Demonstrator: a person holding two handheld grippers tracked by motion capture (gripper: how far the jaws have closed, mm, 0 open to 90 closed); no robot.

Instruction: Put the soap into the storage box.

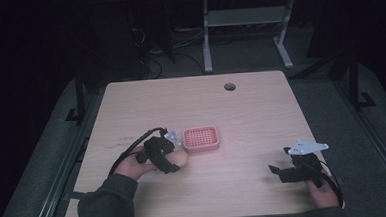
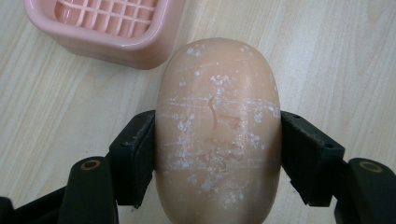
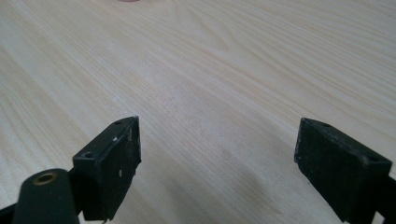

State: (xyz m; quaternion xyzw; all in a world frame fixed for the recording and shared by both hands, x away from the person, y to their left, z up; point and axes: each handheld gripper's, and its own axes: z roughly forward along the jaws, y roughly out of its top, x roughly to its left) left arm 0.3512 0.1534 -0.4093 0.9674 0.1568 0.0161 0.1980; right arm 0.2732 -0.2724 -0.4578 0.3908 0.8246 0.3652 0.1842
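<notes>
- The left tongs (image 2: 217,140) clench a peach-coloured bar of soap (image 2: 217,130), one black pad (image 2: 135,156) pressed against each long side of the bar.
- White flecks and fine scratches mark the soap's rounded top face in the left gripper view, and the bar's far end points toward the pink soap dish (image 2: 105,35).
- From the high view, the left tongs (image 1: 176,157) and the soap (image 1: 180,159) sit just beside the soap dish (image 1: 201,139), at its near left corner, over the bare wood of the desk (image 1: 231,111).
- Whether the soap touches the dish cannot be told; the left gripper view shows a narrow strip of wood between them.
- The dish is a rounded square with a grid-patterned insert, standing near the middle of the desk.
- The right tongs (image 3: 217,163) are released, their two black pads standing wide apart with nothing but pale wood grain between them.
- In the high view, the right tongs (image 1: 279,171) hang well to the right of the soap dish, close to the desk's near right edge, pointing back toward the dish.
</notes>
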